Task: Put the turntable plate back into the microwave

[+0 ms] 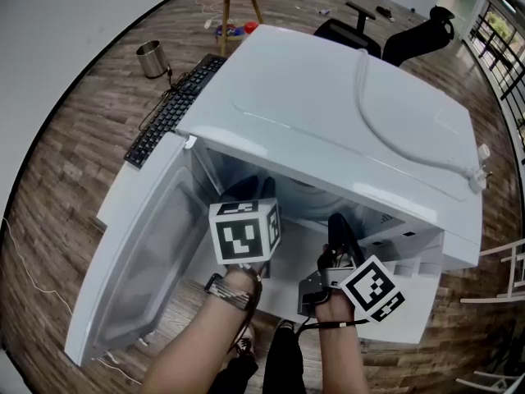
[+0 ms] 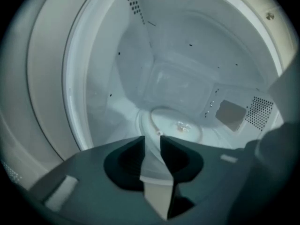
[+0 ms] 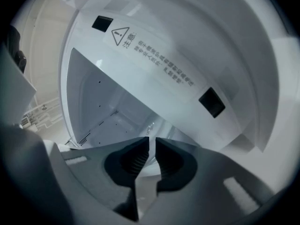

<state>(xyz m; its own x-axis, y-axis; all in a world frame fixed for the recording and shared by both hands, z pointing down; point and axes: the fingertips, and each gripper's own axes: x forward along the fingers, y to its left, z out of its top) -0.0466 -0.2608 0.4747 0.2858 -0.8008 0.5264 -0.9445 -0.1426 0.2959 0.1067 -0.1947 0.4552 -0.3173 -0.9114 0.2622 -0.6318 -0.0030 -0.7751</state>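
The left gripper (image 2: 152, 137) has its jaws spread, with nothing between them. Just ahead of its tips the turntable plate (image 2: 168, 123) lies on the cavity floor of the microwave (image 2: 131, 78). It is a clear round with a small hub at its centre, and its glass is hard to tell from the white floor. The right gripper (image 3: 152, 138) shows only a thin, empty slit between its jaws. Above it a warning label (image 3: 154, 60) carries a triangle and Chinese print too small to read.
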